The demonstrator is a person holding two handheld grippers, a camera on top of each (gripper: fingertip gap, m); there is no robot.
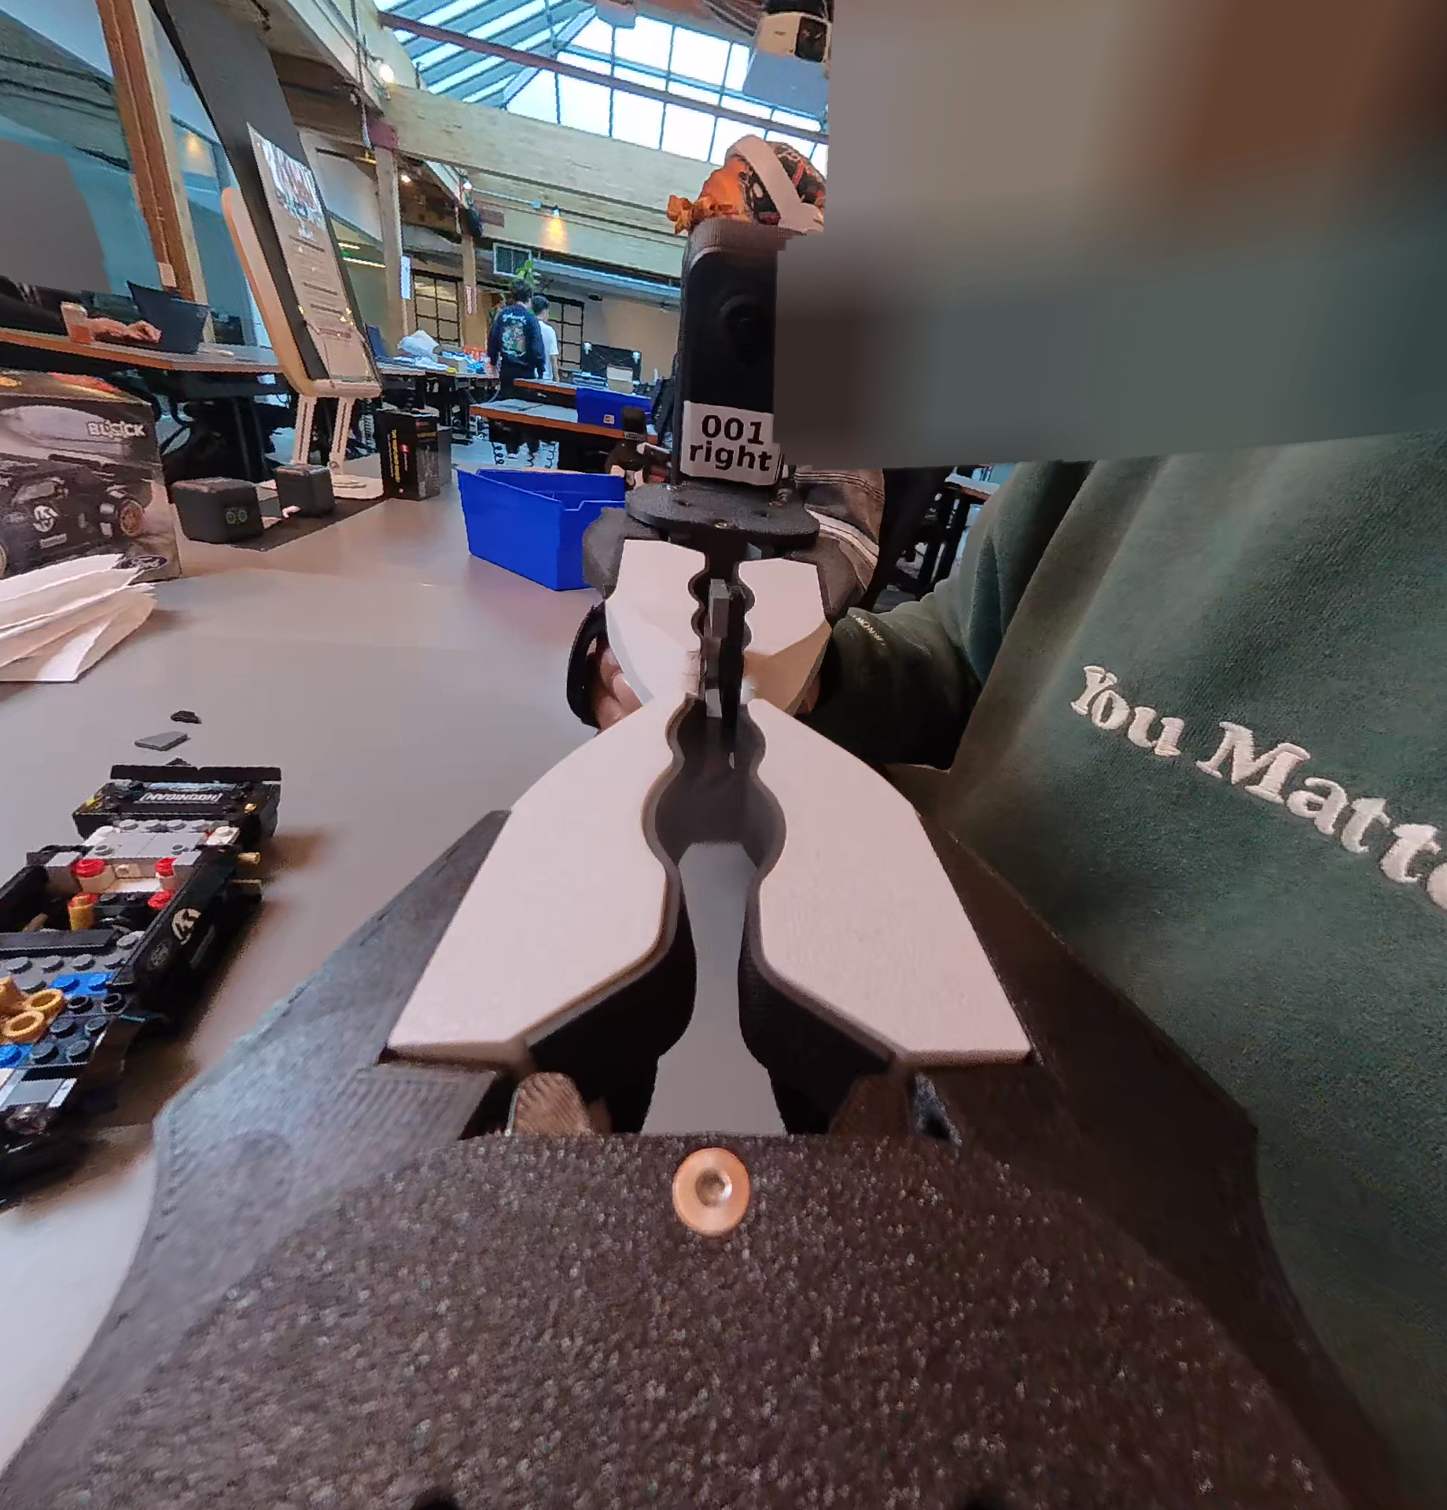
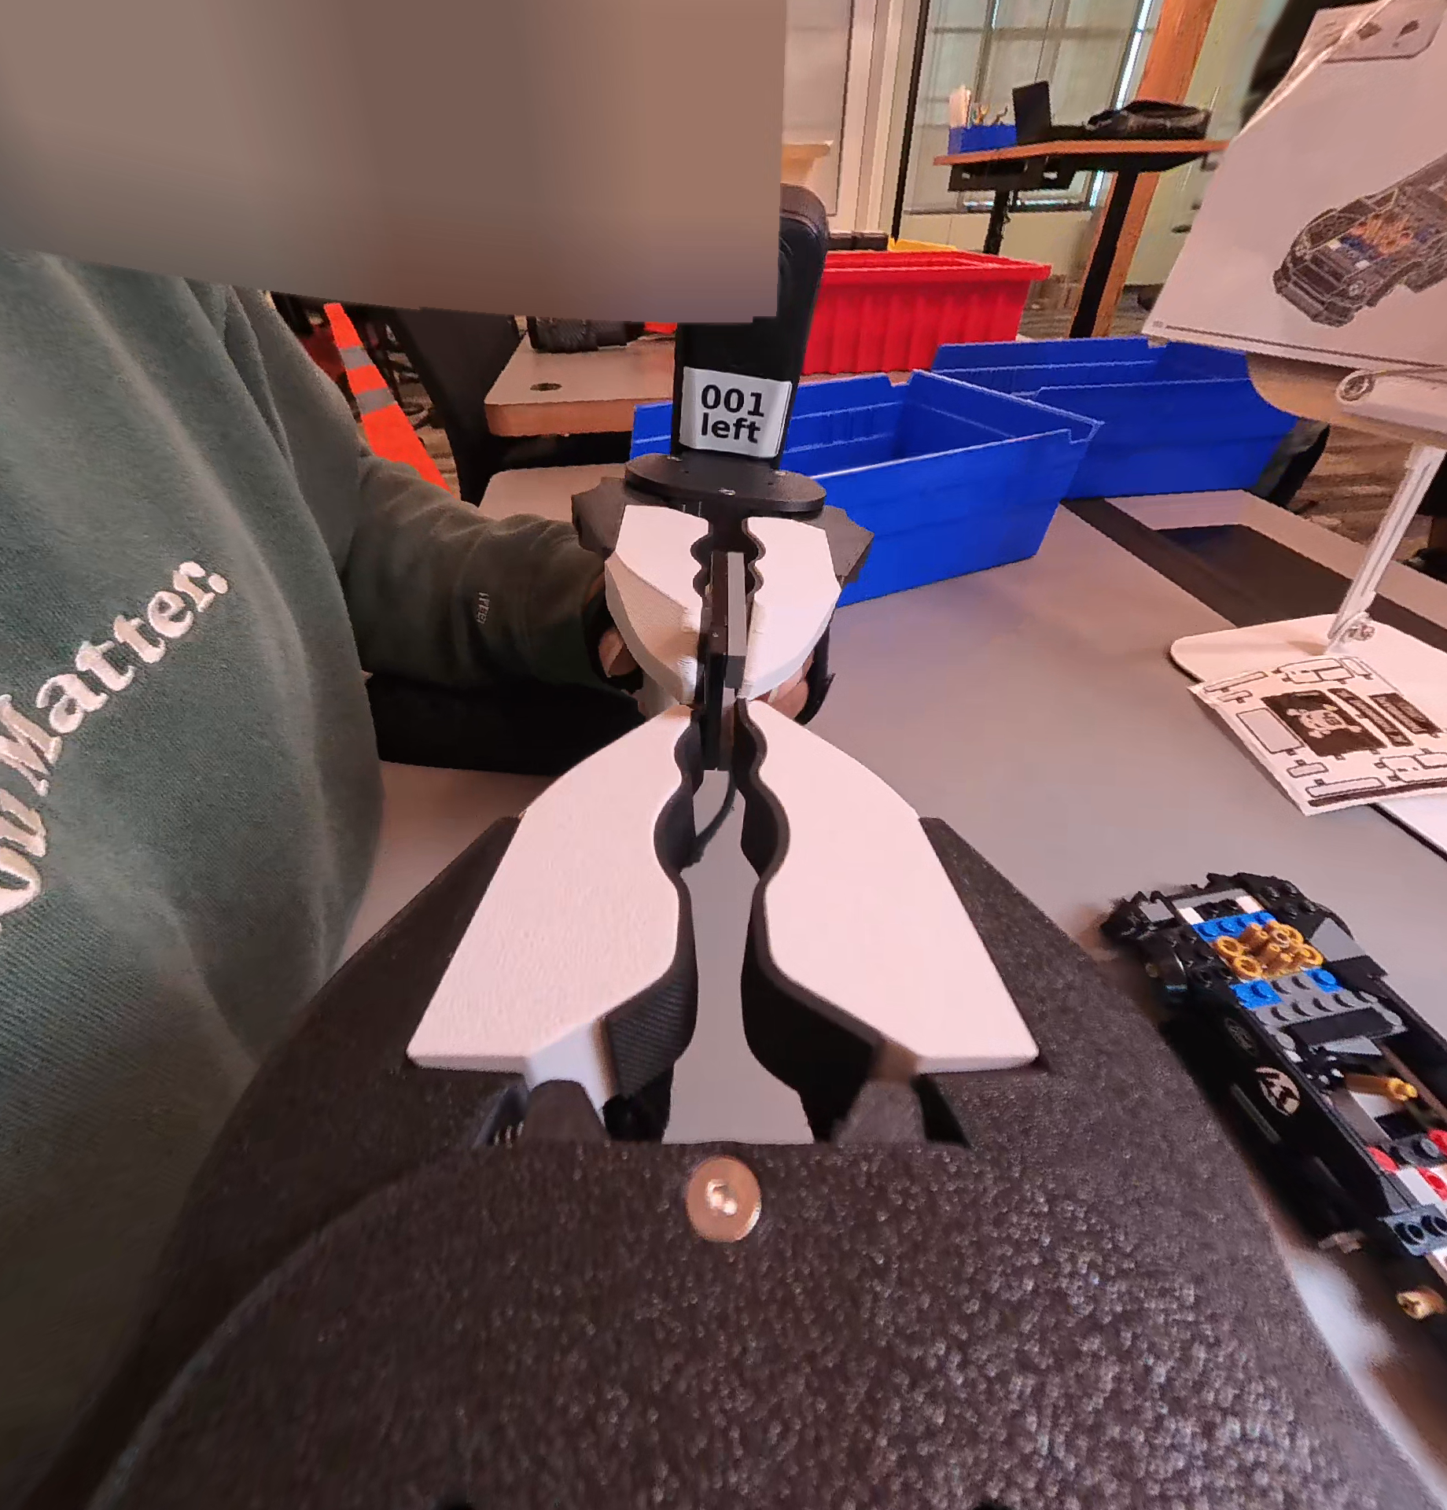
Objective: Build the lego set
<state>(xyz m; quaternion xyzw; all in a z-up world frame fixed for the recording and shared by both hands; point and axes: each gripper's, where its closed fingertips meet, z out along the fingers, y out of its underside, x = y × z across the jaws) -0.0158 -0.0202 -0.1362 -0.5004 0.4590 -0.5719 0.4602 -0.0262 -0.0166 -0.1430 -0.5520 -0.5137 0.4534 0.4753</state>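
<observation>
Open-topped blue bins [image 2: 990, 490] behind both claws [image 2: 716, 719]

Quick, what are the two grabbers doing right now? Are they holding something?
Left gripper: shut on one end of a thin dark lego piece.
Right gripper: shut on the other end of that piece, tip to tip with the left.

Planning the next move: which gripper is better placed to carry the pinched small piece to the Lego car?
Left, probably, though narrowly. The left gripper and right gripper both clamp the small piece, tip to tip, but the Lego car lies alongside the left one and farther back from the right.
</observation>
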